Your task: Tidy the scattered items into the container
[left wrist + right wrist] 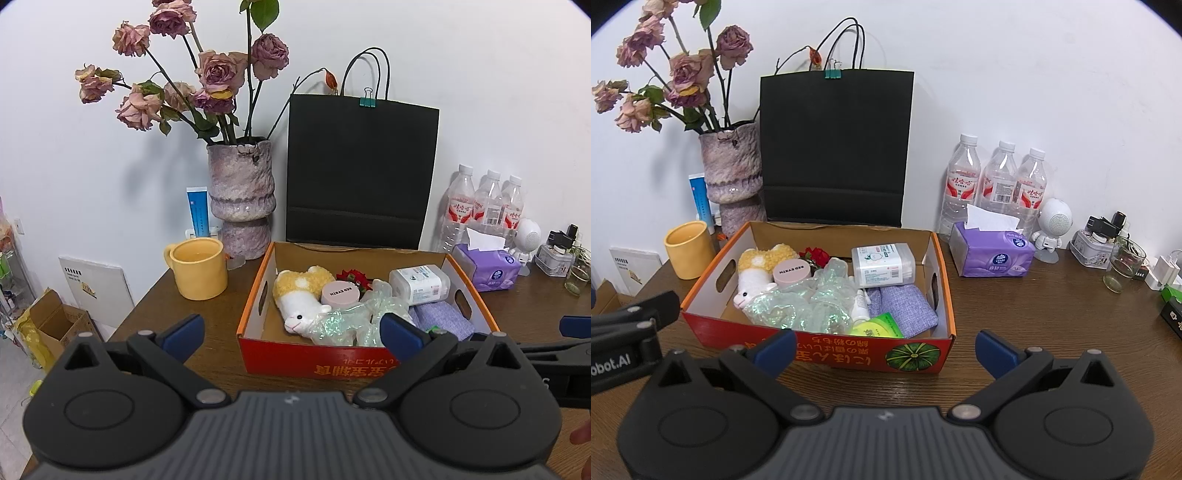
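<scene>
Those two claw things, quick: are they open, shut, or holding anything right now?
Left gripper: open, holding nothing, in front of the cardboard box.
Right gripper: open, holding nothing, also facing the box.

Each black tool (291, 334) (884, 349) has blue finger pads (184, 332), silver screws and a ribbed grey body.

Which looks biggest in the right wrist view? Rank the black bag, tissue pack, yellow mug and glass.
1. Black bag
2. Tissue pack
3. Yellow mug
4. Glass

The pack and mug look close in size.
</scene>
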